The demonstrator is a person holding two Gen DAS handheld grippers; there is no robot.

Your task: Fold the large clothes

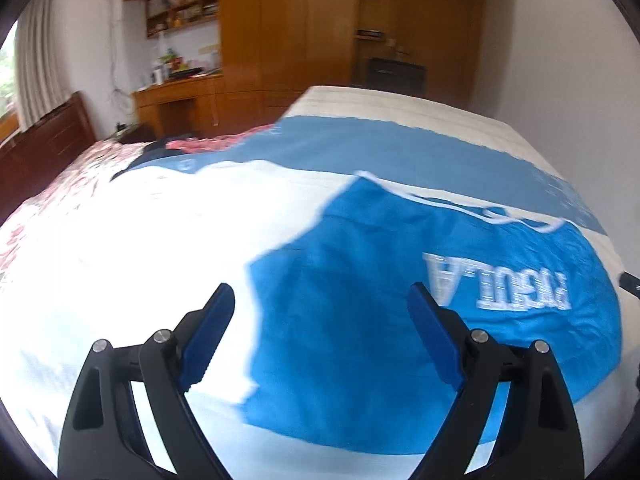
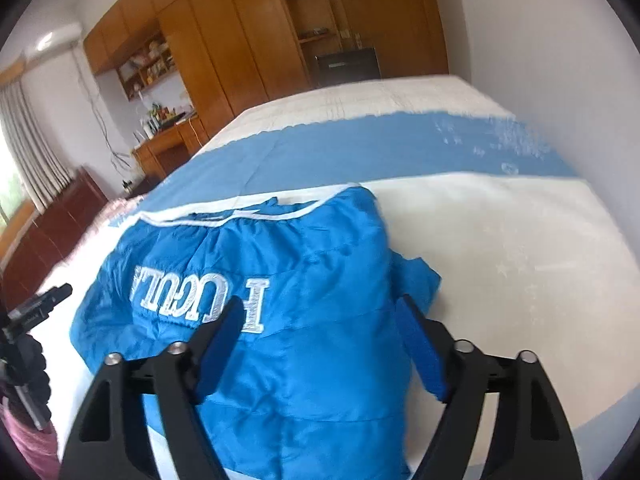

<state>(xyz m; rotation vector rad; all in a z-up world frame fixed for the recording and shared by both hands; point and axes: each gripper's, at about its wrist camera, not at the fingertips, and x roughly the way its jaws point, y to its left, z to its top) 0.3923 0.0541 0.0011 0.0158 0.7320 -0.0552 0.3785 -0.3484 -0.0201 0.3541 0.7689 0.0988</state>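
Note:
A bright blue padded jacket (image 1: 400,300) with white embroidered letters lies folded on the bed; it also shows in the right wrist view (image 2: 288,320). My left gripper (image 1: 322,300) is open and empty, hovering above the jacket's left edge. My right gripper (image 2: 320,312) is open and empty, just above the jacket's near right part. The left gripper's black body (image 2: 40,308) shows at the left edge of the right wrist view.
The bed has a white cover (image 2: 500,248) with a wide blue band (image 2: 360,148) across it. A floral quilt (image 1: 60,188) lies at the left end by a dark wood headboard (image 1: 44,140). Wooden wardrobes (image 1: 288,24) and a desk stand behind the bed.

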